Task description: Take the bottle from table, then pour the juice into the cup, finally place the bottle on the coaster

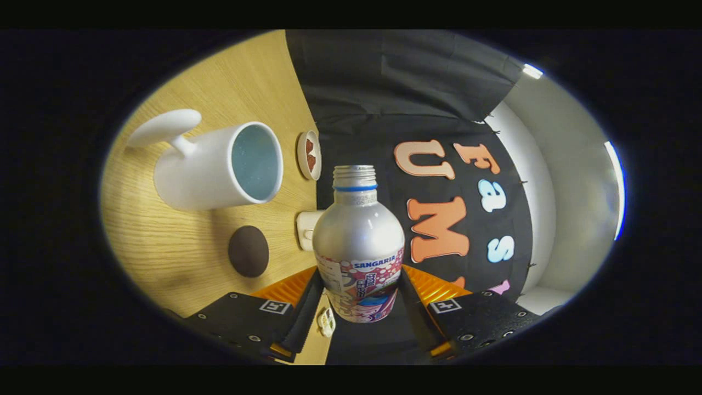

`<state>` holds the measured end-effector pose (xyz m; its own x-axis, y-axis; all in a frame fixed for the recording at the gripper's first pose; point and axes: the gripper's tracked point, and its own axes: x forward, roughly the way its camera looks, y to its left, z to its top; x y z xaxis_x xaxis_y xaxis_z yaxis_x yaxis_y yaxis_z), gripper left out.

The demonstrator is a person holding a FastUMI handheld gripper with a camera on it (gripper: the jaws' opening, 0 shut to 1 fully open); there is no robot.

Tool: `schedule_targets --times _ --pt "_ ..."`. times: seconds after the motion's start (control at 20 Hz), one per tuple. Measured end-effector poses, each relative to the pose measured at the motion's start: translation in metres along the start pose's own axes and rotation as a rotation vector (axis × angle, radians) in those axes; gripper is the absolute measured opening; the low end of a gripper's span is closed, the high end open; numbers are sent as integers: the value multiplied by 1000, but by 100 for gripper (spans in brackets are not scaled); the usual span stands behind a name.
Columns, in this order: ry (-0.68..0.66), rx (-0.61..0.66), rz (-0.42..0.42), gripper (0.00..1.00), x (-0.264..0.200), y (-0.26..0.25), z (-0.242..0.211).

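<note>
Ridged orange tongs (359, 293) clamp the smooth metal bottle (358, 241).

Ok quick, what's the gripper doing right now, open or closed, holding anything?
Gripper: closed on the bottle, one finger pressing each side of its lower body.

The bottle (358, 244) hides part of a white object (305, 230) behind it; its label's small print is unreadable.

Silver bottle (358, 236), white cup (216, 167), dark brown coaster (248, 250).
</note>
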<state>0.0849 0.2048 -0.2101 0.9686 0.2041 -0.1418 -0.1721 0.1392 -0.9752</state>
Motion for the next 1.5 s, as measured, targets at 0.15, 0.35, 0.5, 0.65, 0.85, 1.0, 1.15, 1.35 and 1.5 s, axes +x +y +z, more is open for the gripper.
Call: schedule_targets --times 0.15,0.35,0.5,0.65,0.85,1.0,1.15,1.35,1.5 --pt "-14 -48 -13 77 -1 -3 2" --pt "-38 -114 -41 77 -5 -10 9" --pt "-44 -145 -53 77 -4 -14 8" --pt "-48 -177 -64 77 -3 -17 8" --pt "-49 -196 -66 77 -2 -20 8" --pt "-48 -196 -68 77 -2 -20 7" --pt "-47 -200 -71 77 -1 -22 5" --pt "-46 -216 -71 77 0 -22 5" --pt "-48 -227 -68 77 1 -23 4"
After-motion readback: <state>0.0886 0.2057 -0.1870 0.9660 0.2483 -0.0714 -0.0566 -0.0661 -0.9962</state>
